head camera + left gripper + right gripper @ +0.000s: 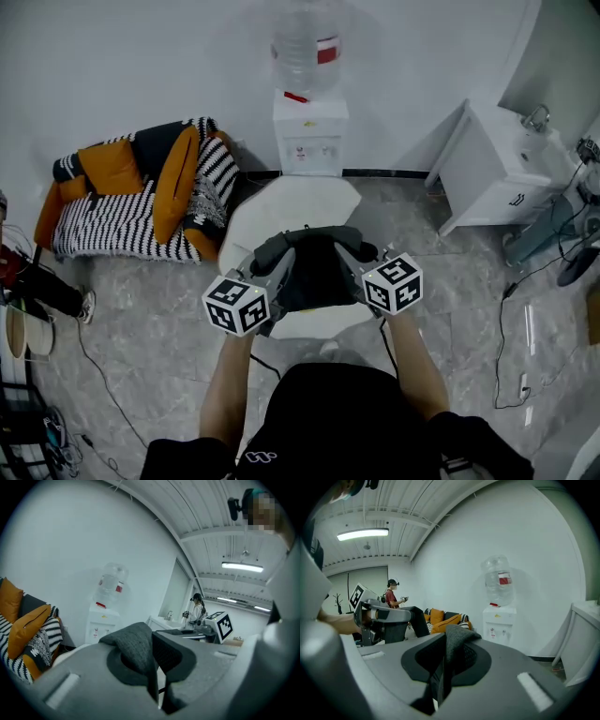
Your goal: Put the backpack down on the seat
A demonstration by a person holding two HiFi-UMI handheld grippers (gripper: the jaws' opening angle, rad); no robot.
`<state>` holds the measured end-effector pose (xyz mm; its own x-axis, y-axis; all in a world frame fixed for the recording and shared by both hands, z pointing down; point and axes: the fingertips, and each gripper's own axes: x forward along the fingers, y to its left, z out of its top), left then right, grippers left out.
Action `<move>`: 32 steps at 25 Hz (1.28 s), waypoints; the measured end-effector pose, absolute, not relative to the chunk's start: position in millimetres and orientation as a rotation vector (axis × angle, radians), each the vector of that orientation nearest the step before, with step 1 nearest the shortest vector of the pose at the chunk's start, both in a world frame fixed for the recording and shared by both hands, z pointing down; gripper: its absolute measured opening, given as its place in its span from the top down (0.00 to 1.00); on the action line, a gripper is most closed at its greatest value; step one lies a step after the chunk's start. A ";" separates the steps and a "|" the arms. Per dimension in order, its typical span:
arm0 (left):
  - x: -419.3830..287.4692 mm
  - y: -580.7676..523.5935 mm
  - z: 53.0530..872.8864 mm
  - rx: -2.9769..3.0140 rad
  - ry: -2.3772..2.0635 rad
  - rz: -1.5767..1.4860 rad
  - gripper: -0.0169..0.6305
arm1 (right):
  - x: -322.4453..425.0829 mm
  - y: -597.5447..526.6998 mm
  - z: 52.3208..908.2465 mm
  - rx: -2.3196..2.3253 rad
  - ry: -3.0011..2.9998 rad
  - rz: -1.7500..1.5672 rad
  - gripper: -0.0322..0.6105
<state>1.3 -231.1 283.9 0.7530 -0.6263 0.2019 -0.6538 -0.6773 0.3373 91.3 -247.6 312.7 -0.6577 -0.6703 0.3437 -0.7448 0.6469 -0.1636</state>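
Nearest the person, the left gripper (pixel 269 255) and the right gripper (pixel 353 251) each have narrow jaws pinched on a grey woven shoulder strap (pixel 136 644), one per side. That two-sided hold probably keeps the black fabric backpack (pixel 314 274) level for setting down. The backpack is directly over the white rounded seat (pixel 291 206); I cannot tell whether it rests there yet. Behind the seat, a white water dispenser (pixel 310 133) carries a clear plastic bottle (pixel 304 37), fill unclear. Left of the seat lies a striped sofa (pixel 122 232) with orange cushions (pixel 111 167).

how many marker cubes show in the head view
2: the left cube sits left of the black backpack, the right cube right of it, both over the white seat. None seems hidden.
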 end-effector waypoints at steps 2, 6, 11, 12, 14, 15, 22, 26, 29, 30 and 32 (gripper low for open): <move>7.8 -237.8 289.5 2.553 -0.985 0.113 0.93 | 98.0 -255.5 316.4 1.139 -2.609 0.432 0.89; 12.7 -243.5 300.6 2.543 -0.968 0.149 0.93 | 102.8 -266.4 325.9 1.133 -2.593 0.469 0.89; 6.7 -254.5 315.5 2.500 -0.964 0.155 0.93 | 95.6 -277.7 341.0 1.096 -2.568 0.510 0.89; 7.0 -258.7 319.9 2.490 -0.964 0.156 0.93 | 95.9 -280.2 345.4 1.090 -2.558 0.520 0.89; 4.9 -269.7 328.9 2.475 -0.960 0.159 0.93 | 93.9 -288.5 353.6 1.085 -2.544 0.535 0.89; 2.4 -275.1 333.7 2.470 -0.954 0.162 0.93 | 91.5 -293.6 358.4 1.088 -2.540 0.547 0.89; -13.6 -292.7 372.5 2.456 -0.905 0.179 0.93 | 76.3 -311.7 399.6 1.098 -2.499 0.635 0.89; -21.5 -307.6 390.8 2.450 -0.878 0.167 0.93 | 69.0 -321.2 421.6 1.117 -2.464 0.656 0.89; -26.6 -317.5 403.1 2.453 -0.849 0.176 0.93 | 64.1 -329.2 434.9 1.136 -2.442 0.676 0.89; -28.7 -321.2 406.5 2.455 -0.840 0.180 0.93 | 62.1 -332.4 438.4 1.140 -2.435 0.681 0.89; -33.3 -329.7 412.5 2.460 -0.826 0.187 0.93 | 57.5 -340.7 444.2 1.150 -2.426 0.682 0.89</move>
